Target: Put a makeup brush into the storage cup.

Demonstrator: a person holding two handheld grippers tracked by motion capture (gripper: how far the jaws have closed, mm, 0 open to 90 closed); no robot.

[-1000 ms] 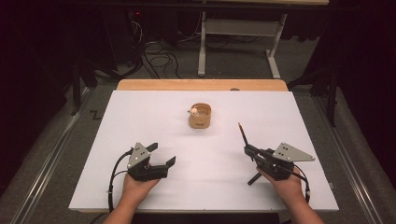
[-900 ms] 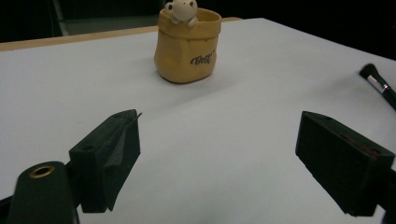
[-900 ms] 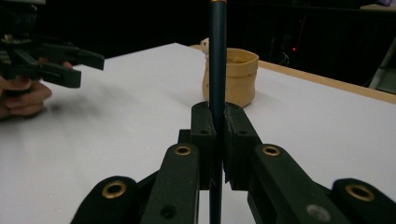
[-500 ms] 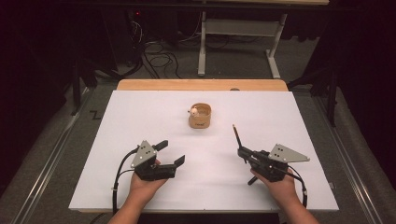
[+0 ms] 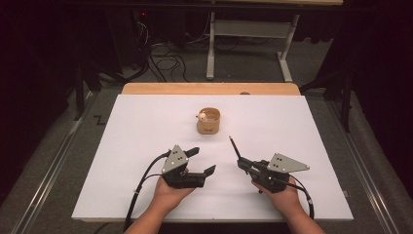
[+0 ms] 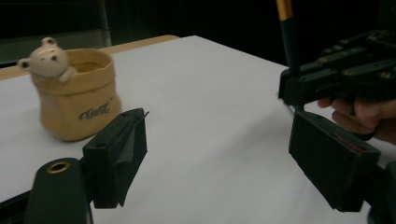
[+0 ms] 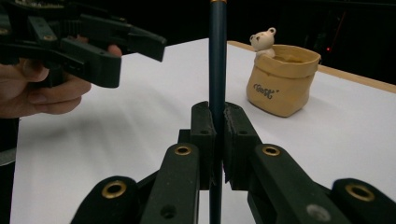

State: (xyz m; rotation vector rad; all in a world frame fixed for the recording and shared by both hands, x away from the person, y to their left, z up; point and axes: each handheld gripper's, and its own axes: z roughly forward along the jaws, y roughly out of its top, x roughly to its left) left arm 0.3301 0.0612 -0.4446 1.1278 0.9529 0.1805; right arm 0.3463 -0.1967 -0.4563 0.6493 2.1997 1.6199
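The right gripper (image 5: 242,163) is grasping a dark pencil (image 5: 234,146), its jaws clenched tight around the shaft low down, as the right gripper view is showing plainly, with the pencil (image 7: 217,56) standing up between the two black pads. In the high view the pencil is slanting up and away from the person, its tip pointing toward the far side of the white surface (image 5: 146,122). The left gripper (image 5: 203,161) is hovering over the near part of the surface with its jaws released and wide apart, nothing lying between them; the left gripper view is showing bare white surface in the gap. A small tan sack-shaped pot (image 5: 208,121) with a little bear figure (image 6: 45,58) peeking over its rim is sitting upright on the surface, well beyond both grippers and roughly midway between them. The pencil tip is lying near the pot, to its right in the high view, but apart from it.
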